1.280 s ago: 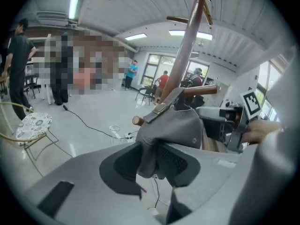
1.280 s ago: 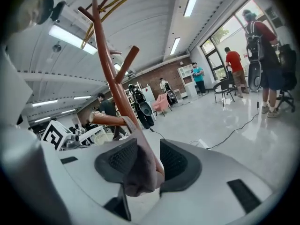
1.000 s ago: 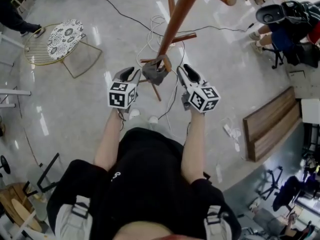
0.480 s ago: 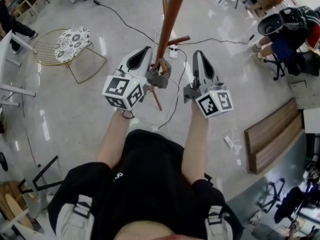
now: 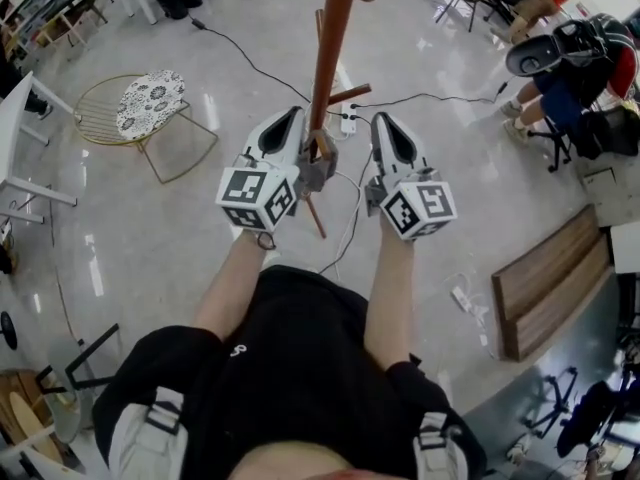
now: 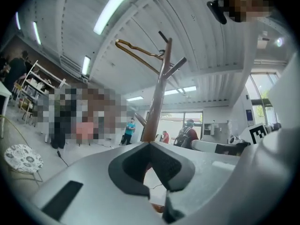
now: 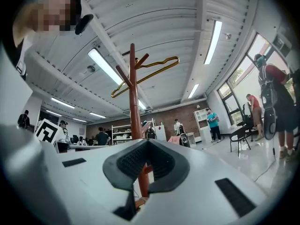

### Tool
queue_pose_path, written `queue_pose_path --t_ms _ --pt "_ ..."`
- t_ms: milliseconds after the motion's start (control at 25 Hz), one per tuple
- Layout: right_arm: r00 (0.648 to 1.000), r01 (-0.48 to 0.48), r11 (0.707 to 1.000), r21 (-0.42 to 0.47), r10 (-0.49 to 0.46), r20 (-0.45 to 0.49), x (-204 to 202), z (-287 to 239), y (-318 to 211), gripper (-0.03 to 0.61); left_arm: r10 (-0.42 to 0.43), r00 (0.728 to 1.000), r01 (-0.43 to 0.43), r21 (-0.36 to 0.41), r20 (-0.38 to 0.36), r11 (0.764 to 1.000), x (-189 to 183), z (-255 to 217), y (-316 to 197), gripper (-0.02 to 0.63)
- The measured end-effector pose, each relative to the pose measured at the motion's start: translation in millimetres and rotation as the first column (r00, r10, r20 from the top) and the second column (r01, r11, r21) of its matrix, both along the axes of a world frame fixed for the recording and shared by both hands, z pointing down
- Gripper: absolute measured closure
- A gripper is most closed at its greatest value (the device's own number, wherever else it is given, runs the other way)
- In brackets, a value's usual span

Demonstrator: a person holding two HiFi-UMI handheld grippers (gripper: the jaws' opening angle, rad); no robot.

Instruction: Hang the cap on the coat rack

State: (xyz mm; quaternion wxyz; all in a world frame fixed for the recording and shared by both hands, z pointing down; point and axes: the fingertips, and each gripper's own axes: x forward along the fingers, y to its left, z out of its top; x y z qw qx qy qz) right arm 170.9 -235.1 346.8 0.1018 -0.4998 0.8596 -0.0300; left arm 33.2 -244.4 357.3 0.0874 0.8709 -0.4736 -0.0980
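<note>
Two grippers are held up side by side at a coat rack (image 5: 328, 48), whose brown pole is seen between them in the head view. The left gripper (image 5: 287, 120) is kept just left of the pole and the right gripper (image 5: 386, 126) just right of it.

In the left gripper view the jaws are seen closed tip to tip, with the pole showing behind them. In the right gripper view the jaws are closed the same way, and the pole is framed behind their tips.

A gold-coloured wire hanger (image 6: 139, 53) is hung among the pegs at the top of the rack.

What seems to be the cap (image 5: 318, 168), a grey lump, is seen low against the pole, just beside the left gripper's marker cube. Whether it is touched by that gripper cannot be told.

A round side table (image 5: 150, 93) with a patterned top is set well off to the left, and cables (image 5: 250, 43) are trailed across the glossy floor (image 5: 150, 228).
</note>
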Motion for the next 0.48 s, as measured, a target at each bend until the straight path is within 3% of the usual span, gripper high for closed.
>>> queue_pose_path --t_ms 480 --pt "1.000 0.029 1.000 0.012 -0.029 0.001 -2.1 -8.1 -6.6 0.583 -0.011 1.000 0.010 0.002 0.023 1.000 7.4 -2.4 -7.8 0.615"
